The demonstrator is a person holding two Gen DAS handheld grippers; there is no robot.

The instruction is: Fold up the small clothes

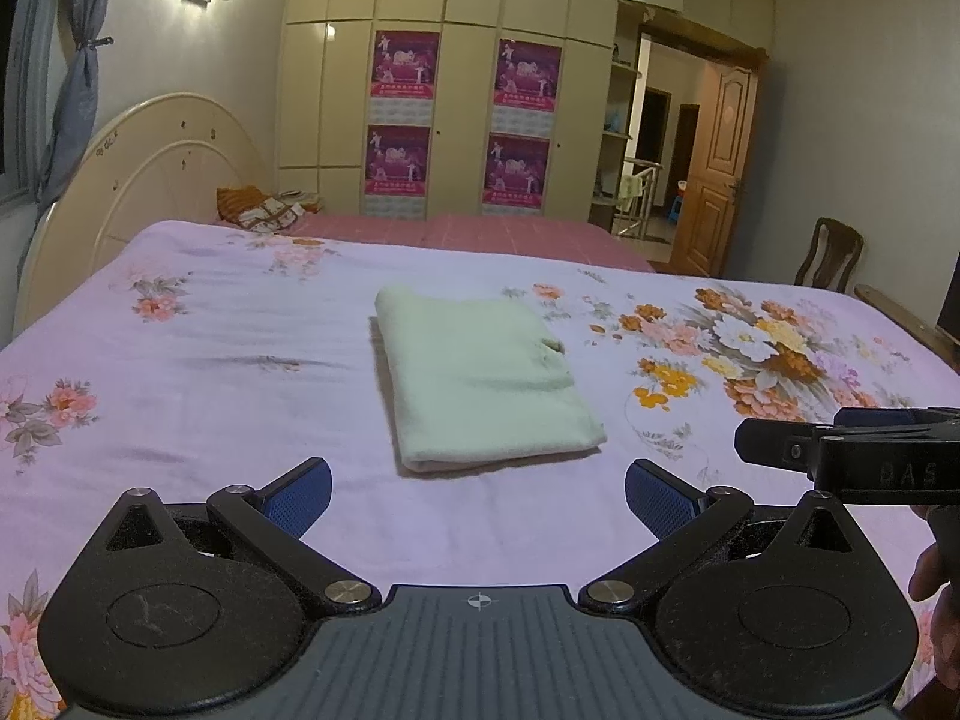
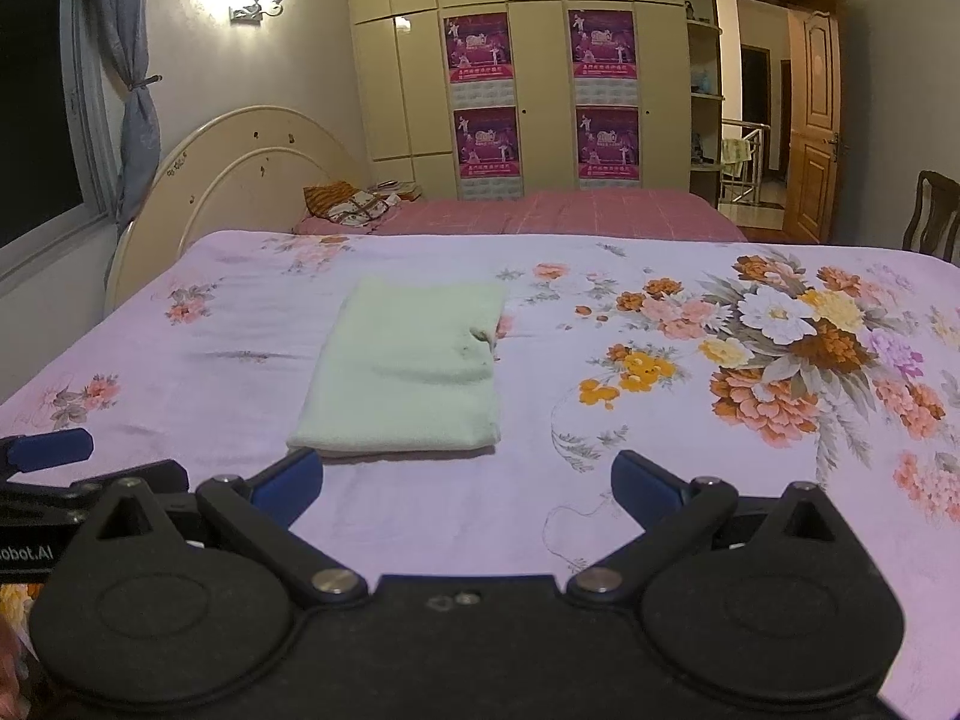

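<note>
A pale green cloth (image 1: 480, 378) lies folded into a neat rectangle on the floral pink bedsheet (image 1: 210, 360); it also shows in the right wrist view (image 2: 408, 372). My left gripper (image 1: 478, 498) is open and empty, just short of the cloth's near edge. My right gripper (image 2: 467, 489) is open and empty, its left finger (image 2: 288, 486) close to the cloth's near left corner. The right gripper shows at the right edge of the left wrist view (image 1: 852, 456). The left gripper shows at the left edge of the right wrist view (image 2: 48, 450).
A cream headboard (image 1: 150, 168) stands at the left. A second bed with a red cover (image 1: 480, 234) and a bundle of clothes (image 1: 264, 210) lies behind. A wardrobe (image 1: 456, 90), an open wooden door (image 1: 720, 180) and a chair (image 1: 831, 255) stand beyond.
</note>
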